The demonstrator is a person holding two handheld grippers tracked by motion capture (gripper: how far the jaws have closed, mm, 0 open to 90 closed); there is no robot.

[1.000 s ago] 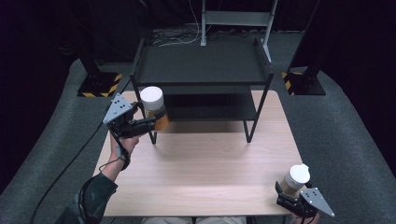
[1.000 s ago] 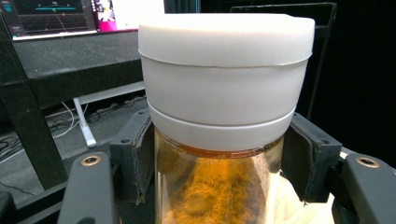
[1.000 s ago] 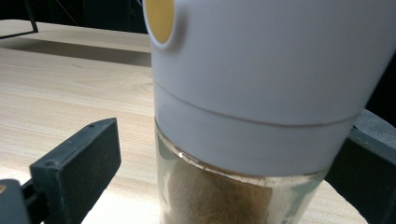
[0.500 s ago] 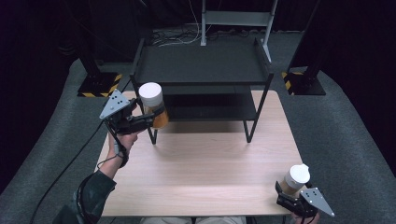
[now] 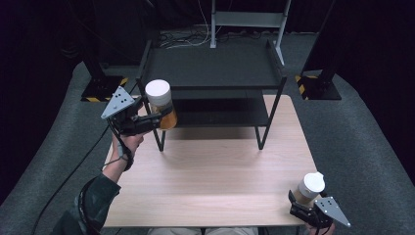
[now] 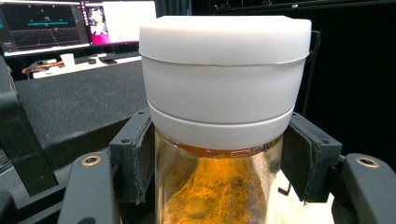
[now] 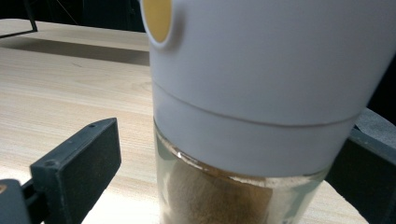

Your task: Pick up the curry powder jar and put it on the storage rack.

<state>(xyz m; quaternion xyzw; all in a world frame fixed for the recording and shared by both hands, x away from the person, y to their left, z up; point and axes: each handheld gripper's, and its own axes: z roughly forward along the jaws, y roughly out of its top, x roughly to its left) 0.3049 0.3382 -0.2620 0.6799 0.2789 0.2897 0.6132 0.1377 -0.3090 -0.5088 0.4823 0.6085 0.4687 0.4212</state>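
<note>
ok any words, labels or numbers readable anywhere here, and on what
None can be read.
Orange-powder jar in the left tool: plain white lid, no label.
Brown-powder jar in the right tool: plain white cap, no print.
Monitors behind the shelf: graphics and text too small and blurred to read.

My left jar point(image 5: 161, 105) held orange powder under a white lid, my right jar point(image 5: 308, 188) tan powder under a white cap with a yellow spot, pale wood table point(image 5: 210, 186), black shelf rack point(image 5: 215, 68), grey floor point(image 5: 357, 122), black-and-yellow striped stand bases point(image 5: 105, 90).
</note>
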